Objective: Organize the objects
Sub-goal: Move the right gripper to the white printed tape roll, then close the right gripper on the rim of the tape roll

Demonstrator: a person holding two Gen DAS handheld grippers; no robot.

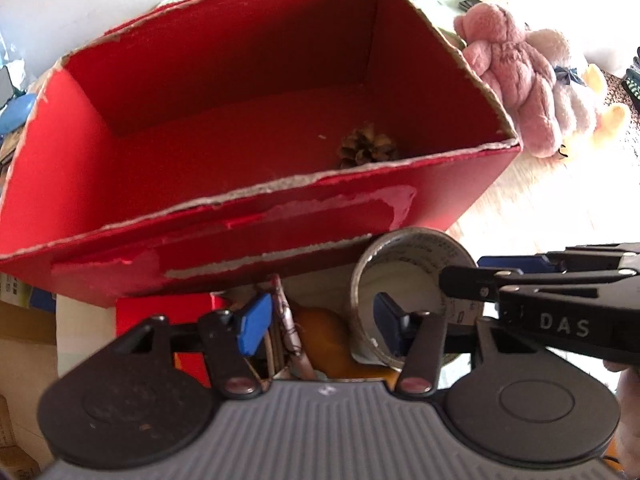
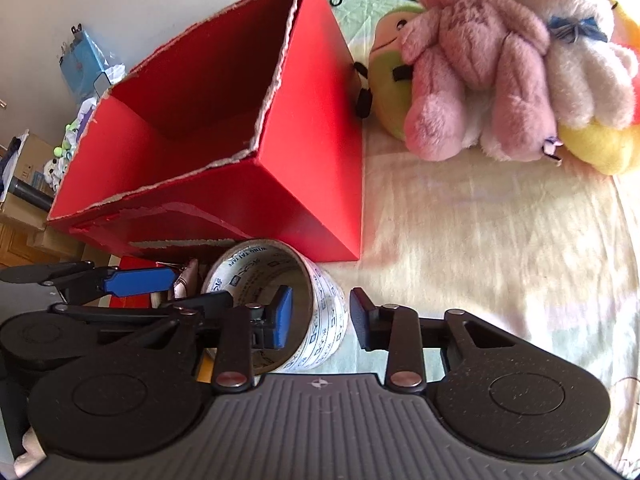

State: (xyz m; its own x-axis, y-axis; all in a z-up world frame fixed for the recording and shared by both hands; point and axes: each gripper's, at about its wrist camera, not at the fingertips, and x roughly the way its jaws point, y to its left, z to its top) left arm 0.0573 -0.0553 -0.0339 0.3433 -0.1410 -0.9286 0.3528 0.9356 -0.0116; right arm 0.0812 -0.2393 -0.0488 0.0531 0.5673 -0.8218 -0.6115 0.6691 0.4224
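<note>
Right tongs (image 2: 320, 318): fingers apart, straddling the wall of the tape roll (image 2: 320, 320), one blue pad inside the core, the other outside, not visibly pressing. Left tongs (image 1: 320, 328): fingers apart, right pad inside the same roll. Roll location: on the cloth-covered surface (image 2: 480, 260), just in front of the red box (image 1: 240, 208). Box contents: one pine cone (image 1: 366, 147). Plush toys (image 2: 500, 60) lie beside the box.
</note>
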